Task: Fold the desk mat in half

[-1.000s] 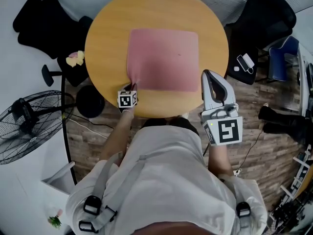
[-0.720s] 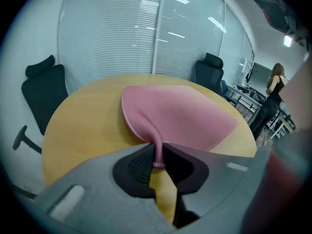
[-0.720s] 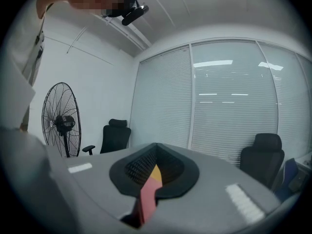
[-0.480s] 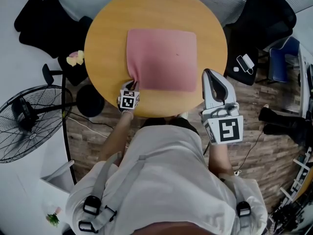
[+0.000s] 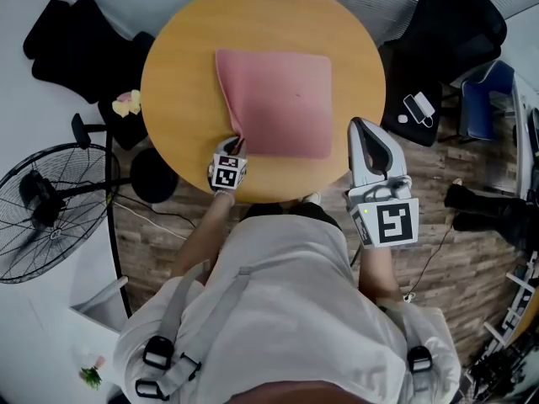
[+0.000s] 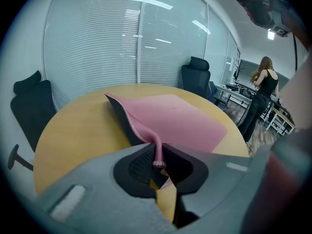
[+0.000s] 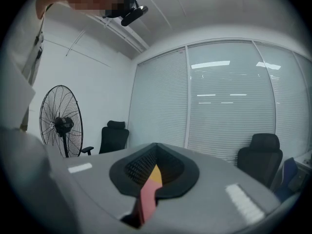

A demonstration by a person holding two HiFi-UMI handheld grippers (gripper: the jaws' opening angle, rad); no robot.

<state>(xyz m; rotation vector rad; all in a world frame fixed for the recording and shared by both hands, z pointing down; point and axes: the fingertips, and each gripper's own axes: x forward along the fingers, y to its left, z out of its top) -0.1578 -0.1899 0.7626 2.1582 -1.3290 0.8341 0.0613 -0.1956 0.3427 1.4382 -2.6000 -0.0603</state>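
Observation:
A pink desk mat (image 5: 282, 99) lies on the round wooden table (image 5: 181, 82). Its near-left corner and left edge are raised off the wood, and the dark underside shows in the left gripper view, where the mat (image 6: 180, 118) runs away from the jaws. My left gripper (image 5: 238, 146) is shut on that corner; its jaws have just been closing, and the mat's edge is pinched in the left gripper (image 6: 157, 155). My right gripper (image 5: 360, 129) hovers over the table's near-right rim, beside the mat's right corner. The right gripper (image 7: 155, 152) is shut on nothing.
Black office chairs stand at far left (image 5: 76, 32) and far right (image 5: 455, 23). A phone (image 5: 421, 106) rests on a dark seat to the right. A floor fan (image 5: 42, 213) stands at left. A person (image 6: 263, 91) stands far off in the room.
My left gripper has lifted the mat's near-left corner and carried it slightly right and away. The mat's left edge has peeled up. The right gripper has hardly shifted.

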